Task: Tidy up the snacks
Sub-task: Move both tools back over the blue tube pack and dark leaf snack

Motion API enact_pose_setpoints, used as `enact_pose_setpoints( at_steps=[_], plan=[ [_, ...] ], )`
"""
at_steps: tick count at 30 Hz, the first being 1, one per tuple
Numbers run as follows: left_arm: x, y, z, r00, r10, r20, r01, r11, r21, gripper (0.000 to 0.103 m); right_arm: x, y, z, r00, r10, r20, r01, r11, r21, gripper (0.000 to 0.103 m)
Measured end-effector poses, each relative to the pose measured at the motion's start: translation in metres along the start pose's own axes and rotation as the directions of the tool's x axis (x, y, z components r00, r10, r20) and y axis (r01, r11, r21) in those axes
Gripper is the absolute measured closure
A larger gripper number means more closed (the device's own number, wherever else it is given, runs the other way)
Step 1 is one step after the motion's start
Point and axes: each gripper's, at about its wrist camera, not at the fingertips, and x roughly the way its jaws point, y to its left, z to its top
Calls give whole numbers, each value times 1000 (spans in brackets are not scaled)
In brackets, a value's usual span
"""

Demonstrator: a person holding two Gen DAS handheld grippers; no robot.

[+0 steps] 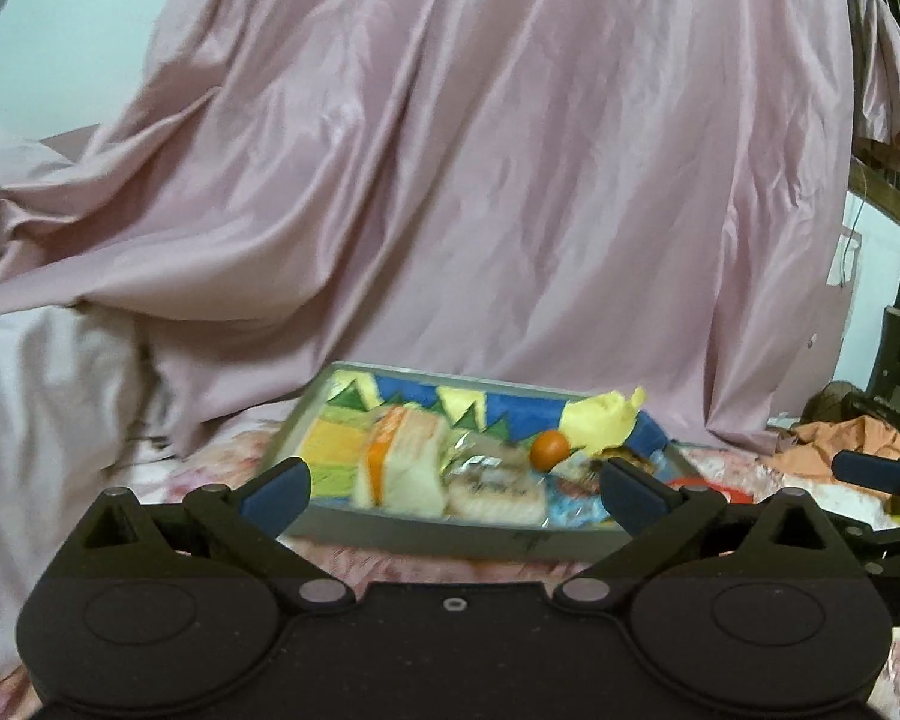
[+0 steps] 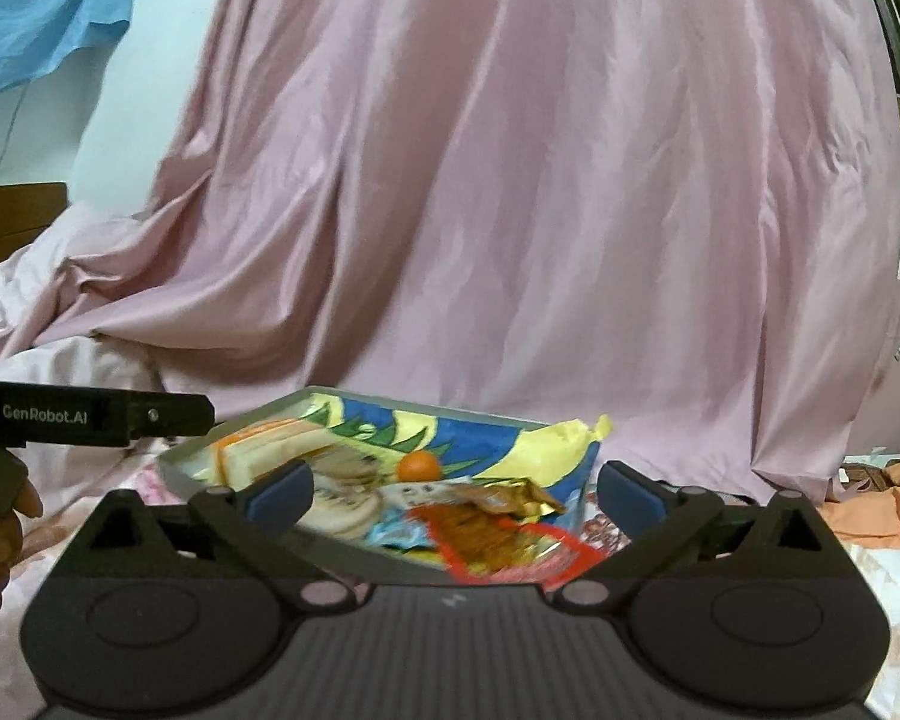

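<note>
The tray [image 1: 450,540] of snacks lies on the bed, just ahead of both tools. At its left, the wrapped sandwich [image 1: 399,468] looks soft and crushable, best held across its flat sides. The round biscuit pack [image 1: 498,489] and the small orange fruit [image 1: 549,449] sit mid-tray; the fruit could roll. The yellow packet [image 1: 600,423] is light and crinkly. The left tool [image 1: 453,486] and the right tool [image 2: 455,489] both stand apart, empty.
</note>
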Motion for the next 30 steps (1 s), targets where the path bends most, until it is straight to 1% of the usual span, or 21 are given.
enact_pose_setpoints(
  at_steps=[4,7,10,14,18,22,30],
  plan=[
    [-30,14,-16,1000,26,-18,-25,999,19,1,-18,21,-10,1000,26,-6,-26,1000,1,0],
    [-51,24,-30,998,44,-41,-43,999,22,1,-31,39,-20,998,48,-30,-48,999,-14,0],
    [-68,34,-45,996,58,-66,-57,998,20,1,-42,57,-29,996,70,-63,-71,997,-19,0],
    [-84,44,-64,992,71,-100,-70,997,13,1,-53,74,-45,989,89,-121,-90,996,3,0],
    [-88,45,-74,989,77,-124,-73,997,41,1,-59,88,-59,978,86,-189,-89,996,-9,0],
    [-84,45,-83,984,82,-156,-71,995,76,1,-59,102,-65,966,75,-246,-88,995,-42,0],
    [-67,57,-99,973,89,-213,-76,995,68,1,-50,114,-69,956,70,-286,-96,992,-78,0]
  ],
)
